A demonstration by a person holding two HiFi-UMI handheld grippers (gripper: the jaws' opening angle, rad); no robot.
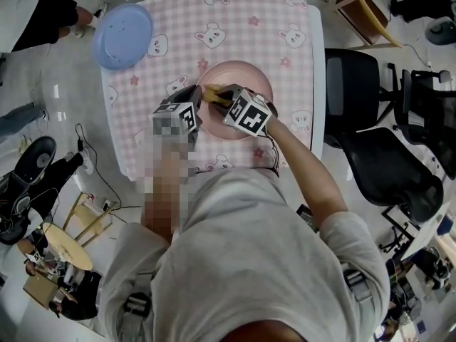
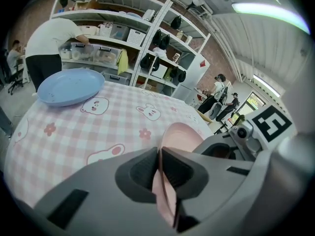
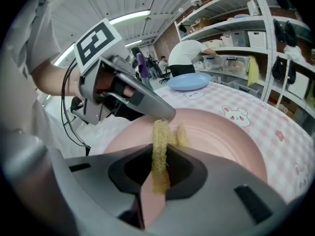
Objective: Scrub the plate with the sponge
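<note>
Grey left tongs (image 2: 160, 154) clamped on the rim of the round pink plate (image 2: 181, 134) | grey right tongs (image 3: 160, 157) clamped on the yellow fibrous sponge (image 3: 159, 131), sponge touching the plate's inside | plate on the pink-checked cloth-covered table (image 1: 235, 27) | round blue plate (image 1: 122, 35) at the table's far left corner, well apart

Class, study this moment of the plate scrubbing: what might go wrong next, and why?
1. The left gripper pinches the pink plate only by its thin rim; scrubbing pressure might twist it loose.
2. The right gripper squeezes the sponge thin, so its hard jaws might scrape the plate.
</note>
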